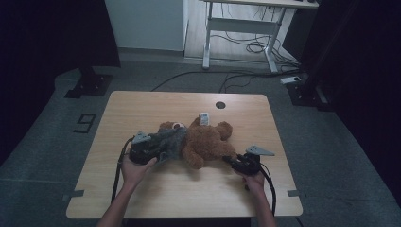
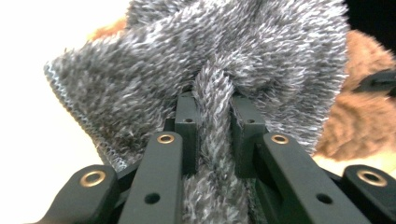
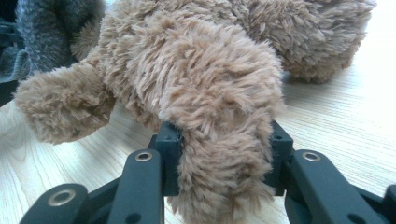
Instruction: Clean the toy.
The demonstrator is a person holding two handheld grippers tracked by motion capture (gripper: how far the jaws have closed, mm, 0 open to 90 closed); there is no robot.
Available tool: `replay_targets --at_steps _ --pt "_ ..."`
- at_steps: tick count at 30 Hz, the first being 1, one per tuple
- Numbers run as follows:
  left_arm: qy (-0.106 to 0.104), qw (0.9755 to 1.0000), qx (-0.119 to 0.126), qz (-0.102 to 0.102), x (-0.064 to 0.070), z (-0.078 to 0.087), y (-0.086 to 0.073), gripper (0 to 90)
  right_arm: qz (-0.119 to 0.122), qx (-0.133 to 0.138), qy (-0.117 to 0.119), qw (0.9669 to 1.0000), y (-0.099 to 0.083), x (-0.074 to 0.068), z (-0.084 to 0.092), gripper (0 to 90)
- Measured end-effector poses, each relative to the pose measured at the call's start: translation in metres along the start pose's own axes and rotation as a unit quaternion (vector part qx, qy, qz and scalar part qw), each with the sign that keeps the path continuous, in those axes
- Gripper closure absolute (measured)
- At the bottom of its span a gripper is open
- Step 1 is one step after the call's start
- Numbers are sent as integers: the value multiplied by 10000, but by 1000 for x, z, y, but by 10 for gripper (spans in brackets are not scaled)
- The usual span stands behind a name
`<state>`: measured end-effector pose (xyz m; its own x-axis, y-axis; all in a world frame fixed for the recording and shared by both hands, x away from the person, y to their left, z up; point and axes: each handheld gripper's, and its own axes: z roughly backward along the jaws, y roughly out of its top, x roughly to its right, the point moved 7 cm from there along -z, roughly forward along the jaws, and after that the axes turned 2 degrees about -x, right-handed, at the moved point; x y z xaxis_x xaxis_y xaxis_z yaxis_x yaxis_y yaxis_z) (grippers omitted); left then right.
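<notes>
From above, the brown teddy bear point(image 1: 208, 141) is lying in the middle of my wooden counter point(image 1: 156, 189) with a white tag point(image 1: 204, 118) sticking up on its far side. The grey knit garment point(image 1: 171, 142) is bunched over the bear's left end, where the head is. My left tongs point(image 1: 158, 150) are at that grey fabric, just left of the bear, and my right tongs point(image 1: 234, 162) are at the near right, on one of the bear's limbs.

Left gripper view – my left tongs point(image 2: 214, 123) are squeezed nearly all the way in on a pinched fold of the grey knit garment point(image 2: 196, 65), which spreads out wide past the jaws. Brown bear fur point(image 2: 359, 121) peeks out to the right behind it.

Right gripper view – my right tongs point(image 3: 224, 140) are clamped on a fat fuzzy limb of the teddy bear point(image 3: 210, 88), so the jaws sit a fair way apart with the plush filling the gap. The rest of the bear lies on the counter point(image 3: 336, 126) beyond, and a bit of the grey garment point(image 3: 51, 32) shows at the far left.
</notes>
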<state>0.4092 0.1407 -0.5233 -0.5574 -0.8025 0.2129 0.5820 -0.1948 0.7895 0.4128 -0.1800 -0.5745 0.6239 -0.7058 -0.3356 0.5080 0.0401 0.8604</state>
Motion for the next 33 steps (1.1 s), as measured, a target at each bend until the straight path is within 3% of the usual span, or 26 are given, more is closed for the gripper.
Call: replay_targets --at_steps 5,7,9,15,18,23,28,33 --pt "109 9998 126 123 -11 10 5 757 -4 18 -5 10000 0 1 0 611" --pt "-75 9997 198 122 -6 10 16 758 -21 22 2 10000 0 1 0 611" --pt "-99 9996 251 -12 0 8 32 758 -33 17 8 10000 0 2 0 611" --pt "-185 9994 253 -166 15 -14 77 757 -4 2 -7 10000 -1 3 2 608" --pt "-102 9997 -9 -228 15 -36 90 755 38 30 -48 10000 0 5 3 605" --pt "-208 9997 -125 -54 9 -49 85 755 -11 74 -55 10000 0 9 5 605" --pt "-313 9993 -184 -60 9 -45 74 756 -3 39 -68 10000 -1 8 4 591" --pt "-569 9983 -48 93 13 -38 56 758 5 162 -180 9997 3 6 10 494"
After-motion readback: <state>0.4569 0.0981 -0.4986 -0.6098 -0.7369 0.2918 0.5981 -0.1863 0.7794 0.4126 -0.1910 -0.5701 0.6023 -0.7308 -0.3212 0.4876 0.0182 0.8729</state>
